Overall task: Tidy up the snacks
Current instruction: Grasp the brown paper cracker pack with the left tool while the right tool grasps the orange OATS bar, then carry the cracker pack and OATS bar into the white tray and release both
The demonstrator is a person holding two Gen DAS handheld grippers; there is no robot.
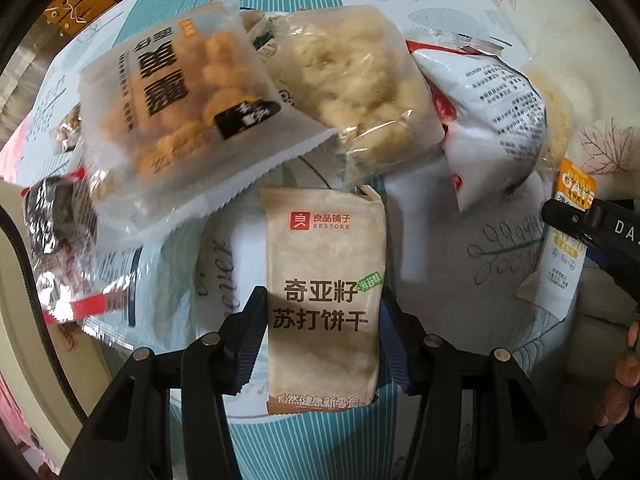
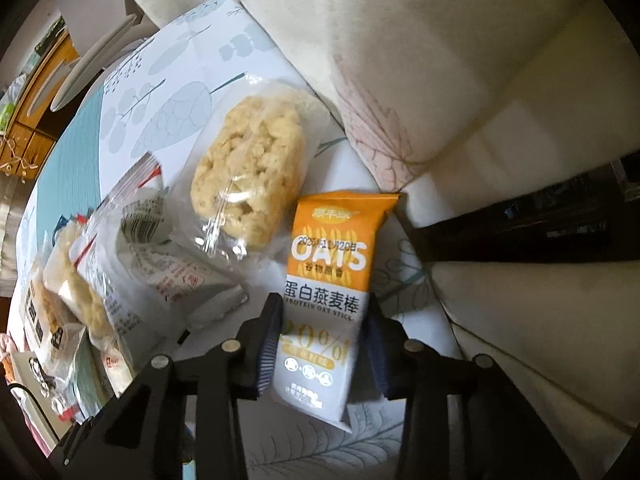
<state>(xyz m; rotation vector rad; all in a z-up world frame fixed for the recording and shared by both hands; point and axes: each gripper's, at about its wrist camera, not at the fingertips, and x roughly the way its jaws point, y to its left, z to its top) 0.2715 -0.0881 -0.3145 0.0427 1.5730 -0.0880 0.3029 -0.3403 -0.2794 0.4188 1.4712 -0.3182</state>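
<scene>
both claws are clamped, left gripper (image 1: 323, 312) on the cracker pack (image 1: 325, 300), right gripper (image 2: 322, 326) on the oat bar (image 2: 325, 280), so lift straight up, don't squeeze harder.

Soft daylight, motion blur leftward, dark fisheye corners

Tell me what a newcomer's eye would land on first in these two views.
First, the beige soda cracker packet, clamped upright between the left tool at the centre of its view. Next, the orange-and-white oat bar, pinched in the right tool. Behind them, a jumble of clear snack bags lies on the leaf-print tablecloth.
</scene>
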